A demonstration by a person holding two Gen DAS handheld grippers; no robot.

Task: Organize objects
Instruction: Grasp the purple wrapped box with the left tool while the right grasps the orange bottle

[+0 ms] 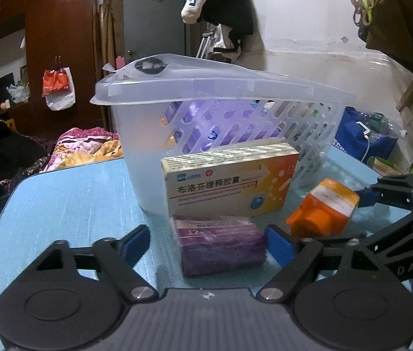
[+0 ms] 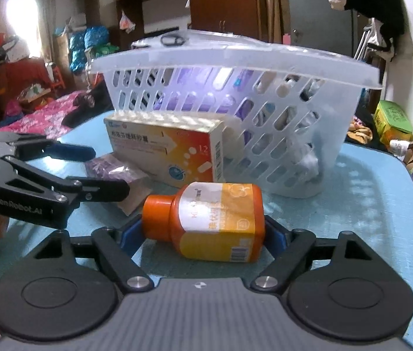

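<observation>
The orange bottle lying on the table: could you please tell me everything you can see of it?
The orange bottle looks like glossy plastic, squarish in body, with an orange screw cap and a white-and-yellow label bearing a barcode. It is closed and lies on its side on the light blue table, cap pointing left in the right wrist view, just in front of the white basket. It sits between the right gripper's blue fingers, which flank cap and base.

Dark wardrobe [image 1: 60,44], grey door [image 1: 153,17], perhaps bedding [image 2: 42,117]

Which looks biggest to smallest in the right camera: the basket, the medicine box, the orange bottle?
1. Basket, clearly largest.
2. Medicine box and orange bottle: they look similar, and the bottle lies nearer the camera, so I won't rank them.
</observation>
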